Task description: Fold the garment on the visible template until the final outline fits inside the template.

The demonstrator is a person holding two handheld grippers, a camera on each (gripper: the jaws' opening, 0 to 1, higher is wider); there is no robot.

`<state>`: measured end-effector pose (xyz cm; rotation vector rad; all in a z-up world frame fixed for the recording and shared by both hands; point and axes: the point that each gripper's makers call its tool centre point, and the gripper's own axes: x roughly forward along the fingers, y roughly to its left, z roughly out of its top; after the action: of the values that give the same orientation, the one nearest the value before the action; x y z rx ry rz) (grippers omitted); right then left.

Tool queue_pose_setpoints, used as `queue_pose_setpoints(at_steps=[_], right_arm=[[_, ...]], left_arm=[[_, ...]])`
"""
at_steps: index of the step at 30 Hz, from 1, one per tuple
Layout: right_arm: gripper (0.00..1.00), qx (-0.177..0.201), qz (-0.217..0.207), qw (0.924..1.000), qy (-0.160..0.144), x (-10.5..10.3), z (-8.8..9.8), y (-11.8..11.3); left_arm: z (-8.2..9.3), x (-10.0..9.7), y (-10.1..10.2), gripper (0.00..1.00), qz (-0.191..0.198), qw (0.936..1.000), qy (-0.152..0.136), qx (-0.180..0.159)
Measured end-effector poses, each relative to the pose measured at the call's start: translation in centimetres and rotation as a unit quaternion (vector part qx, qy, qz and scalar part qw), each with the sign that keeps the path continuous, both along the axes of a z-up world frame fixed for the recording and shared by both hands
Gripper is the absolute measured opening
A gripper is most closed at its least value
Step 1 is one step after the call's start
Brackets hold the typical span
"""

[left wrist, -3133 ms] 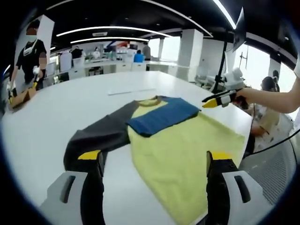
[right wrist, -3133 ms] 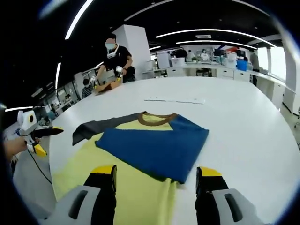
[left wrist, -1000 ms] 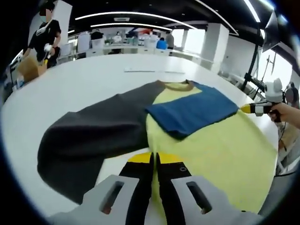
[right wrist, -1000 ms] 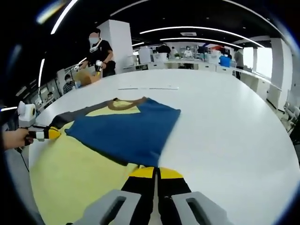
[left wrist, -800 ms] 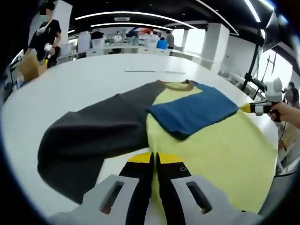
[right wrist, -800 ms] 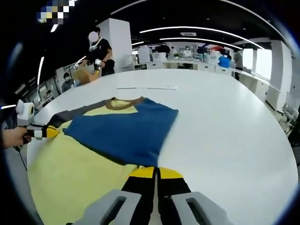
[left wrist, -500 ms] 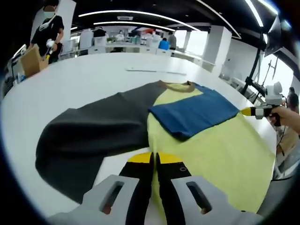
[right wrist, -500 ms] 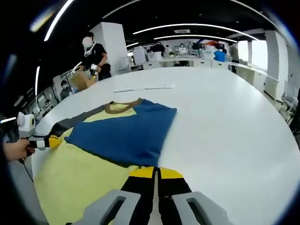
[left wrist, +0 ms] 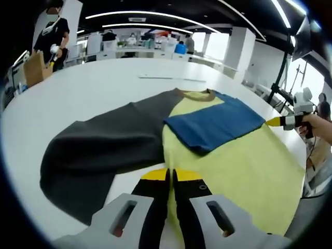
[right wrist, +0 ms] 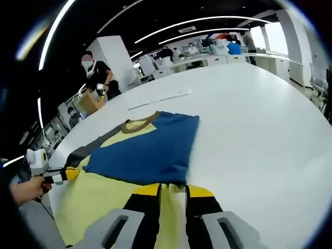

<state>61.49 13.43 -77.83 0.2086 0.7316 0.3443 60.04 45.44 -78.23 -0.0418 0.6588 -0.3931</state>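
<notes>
**poster1:** Garment check: the yellow long-sleeved shirt with a brown collar (left wrist: 228,161) is lying flat on the big round white table (left wrist: 93,88). Going left to right in the left gripper view, the dark grey sleeve (left wrist: 98,150) is spread out away from the body, then the yellow body, then the blue sleeve (left wrist: 215,124) folded across the chest.

**poster2:** What are the tongs doing?

**poster1:** The left gripper (left wrist: 170,179) has its black, yellow-tipped jaws pressed together right at the shirt's near edge, about where the grey sleeve meets the yellow. Can't tell if there's cloth pinched between them. Far right of that view you can see the right gripper (left wrist: 282,122) in a hand (left wrist: 316,127), at the shirt's other side.

**poster2:** And from the other camera?

**poster1:** In the right gripper view, at far left, the left gripper (right wrist: 65,175) is sitting at the grey sleeve end, held by a hand (right wrist: 26,189). Then the shirt (right wrist: 88,199), with the blue sleeve (right wrist: 148,148) folded over it. The right gripper (right wrist: 173,194) at the bottom is clamped on a strip of the yellow fabric that runs up between its jaws.

**poster2:** Anything else around?

**poster1:** A thin white strip (right wrist: 158,98) lies on the table beyond the collar, well apart from the shirt. A person in black (right wrist: 96,78) stands at the far side by a cardboard box (right wrist: 85,104).
</notes>
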Motion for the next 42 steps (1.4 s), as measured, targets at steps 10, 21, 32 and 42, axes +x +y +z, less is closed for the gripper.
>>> queue_pose_setpoints(at_steps=[10, 21, 32, 42], right_arm=[[0.00, -0.056, -0.008, 0.9984, -0.006, 0.1, -0.8, -1.4], [0.00, -0.069, 0.006, 0.9976, -0.007, 0.1, -0.8, -1.2], [0.16, -0.061, 0.031, 0.9974, -0.025, 0.2, 0.0, -0.6], [0.62, -0.036, 0.076, 0.9946, -0.061, 0.0, 2.3, 0.9]], left_arm=[[0.0, -0.1, 0.0, 0.00, -0.004, 1.0000, -0.002, 0.006], [0.0, -0.1, -0.1, 0.00, -0.022, 0.9991, -0.010, 0.035], [1.5, 0.0, 1.0, 0.15, -0.022, 0.9984, -0.040, 0.033], [3.3, -0.1, 2.2, 0.42, -0.027, 0.9959, -0.081, 0.032]])
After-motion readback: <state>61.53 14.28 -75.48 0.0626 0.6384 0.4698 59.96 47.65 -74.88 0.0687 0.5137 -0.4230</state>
